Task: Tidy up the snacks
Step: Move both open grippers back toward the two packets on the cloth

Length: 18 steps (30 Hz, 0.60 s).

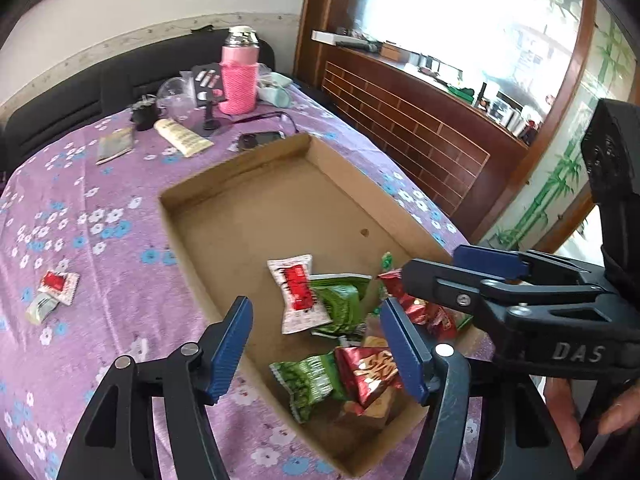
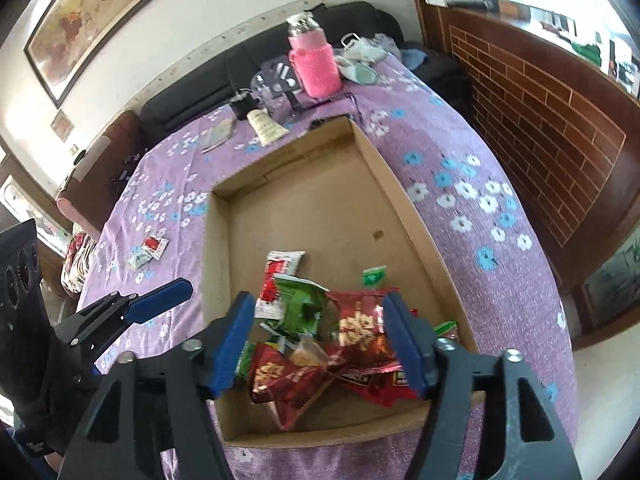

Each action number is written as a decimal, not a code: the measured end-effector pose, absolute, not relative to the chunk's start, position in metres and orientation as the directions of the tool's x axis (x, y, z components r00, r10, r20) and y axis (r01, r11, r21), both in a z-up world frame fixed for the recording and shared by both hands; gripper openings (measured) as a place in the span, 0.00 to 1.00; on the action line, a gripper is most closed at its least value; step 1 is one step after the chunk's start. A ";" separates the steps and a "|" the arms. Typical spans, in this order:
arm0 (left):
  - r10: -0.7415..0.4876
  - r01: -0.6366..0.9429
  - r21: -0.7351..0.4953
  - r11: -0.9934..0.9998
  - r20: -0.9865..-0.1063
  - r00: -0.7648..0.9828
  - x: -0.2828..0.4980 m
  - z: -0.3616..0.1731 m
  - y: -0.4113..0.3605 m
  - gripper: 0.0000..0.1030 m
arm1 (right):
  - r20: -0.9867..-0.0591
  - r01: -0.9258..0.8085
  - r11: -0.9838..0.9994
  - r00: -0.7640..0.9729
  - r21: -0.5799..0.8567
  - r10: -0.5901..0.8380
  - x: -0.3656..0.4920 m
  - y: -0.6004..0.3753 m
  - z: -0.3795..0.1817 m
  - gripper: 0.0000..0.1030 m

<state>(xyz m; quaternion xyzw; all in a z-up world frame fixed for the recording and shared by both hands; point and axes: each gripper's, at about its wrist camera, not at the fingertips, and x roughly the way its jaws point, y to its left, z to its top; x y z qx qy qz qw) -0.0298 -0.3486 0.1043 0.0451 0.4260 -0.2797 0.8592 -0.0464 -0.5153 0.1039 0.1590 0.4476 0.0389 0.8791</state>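
Observation:
A shallow cardboard box [image 1: 280,168] [image 2: 404,184] lies on the purple flowered tablecloth. Its near end holds several snack packets: a white-and-red one [image 1: 298,292] [image 2: 278,276], green ones [image 1: 340,300] [image 2: 300,308] and red ones [image 1: 370,370] [image 2: 362,326]. My left gripper [image 1: 316,352] is open and empty above the box's near left part. My right gripper [image 2: 320,344] is open and empty above the packets; it also shows in the left wrist view [image 1: 460,276]. Two small packets [image 1: 54,292] [image 2: 150,250] lie on the cloth left of the box.
At the far end of the table stand a pink-sleeved flask [image 1: 239,76] [image 2: 314,64], a tube [image 1: 182,136], a phone [image 1: 260,140], a booklet [image 1: 116,144] and other clutter. A black sofa [image 1: 60,92] lies behind, and a wooden panel wall [image 1: 400,120] stands to the right.

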 end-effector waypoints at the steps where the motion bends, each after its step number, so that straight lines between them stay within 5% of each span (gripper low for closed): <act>1: -0.436 0.511 -0.157 0.845 -0.755 0.490 -0.031 0.105 -0.345 0.68 | -0.777 0.073 0.949 0.595 0.308 0.206 -0.047 -0.513 0.105 0.69; 18: -0.164 0.221 -0.019 0.975 -0.734 0.659 -0.023 0.106 -0.247 0.82 | -0.756 -0.037 0.963 0.611 0.268 0.234 -0.047 -0.458 0.115 0.69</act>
